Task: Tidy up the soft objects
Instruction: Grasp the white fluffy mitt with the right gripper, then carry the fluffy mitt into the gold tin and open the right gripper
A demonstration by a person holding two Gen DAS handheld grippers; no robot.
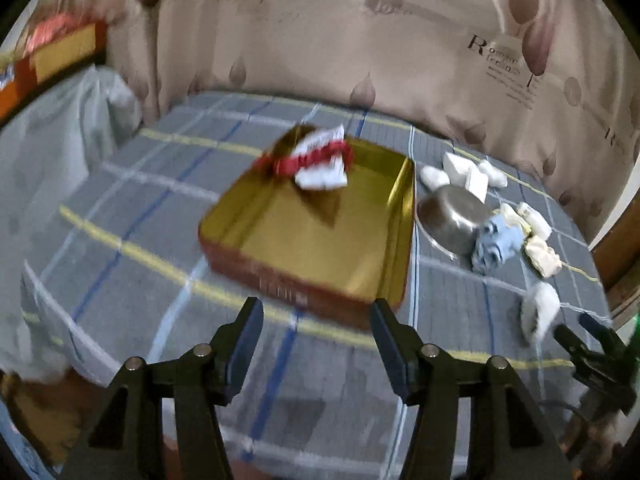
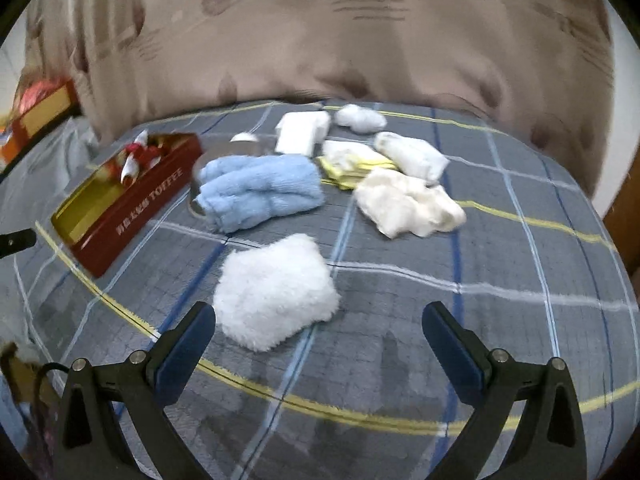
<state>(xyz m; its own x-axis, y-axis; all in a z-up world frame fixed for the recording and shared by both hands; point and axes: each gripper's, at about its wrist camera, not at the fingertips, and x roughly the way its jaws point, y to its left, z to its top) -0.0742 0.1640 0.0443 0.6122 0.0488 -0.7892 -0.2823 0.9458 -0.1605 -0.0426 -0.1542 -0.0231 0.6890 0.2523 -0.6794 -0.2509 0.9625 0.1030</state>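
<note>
A red tin box with a gold inside sits on the plaid bed cover; a red and white cloth lies at its far end. My left gripper hovers open and empty just short of the tin's near wall. In the right wrist view the tin is at the left. My right gripper stands wide open, and a fluffy white cloth lies just ahead between its fingers, untouched. Beyond it lie a folded light blue towel, a cream cloth, a yellow cloth and several white pieces.
An upturned steel bowl stands right of the tin, next to the blue towel. A beige patterned curtain backs the bed. A red and yellow box sits far left. The right gripper shows at the lower right of the left wrist view.
</note>
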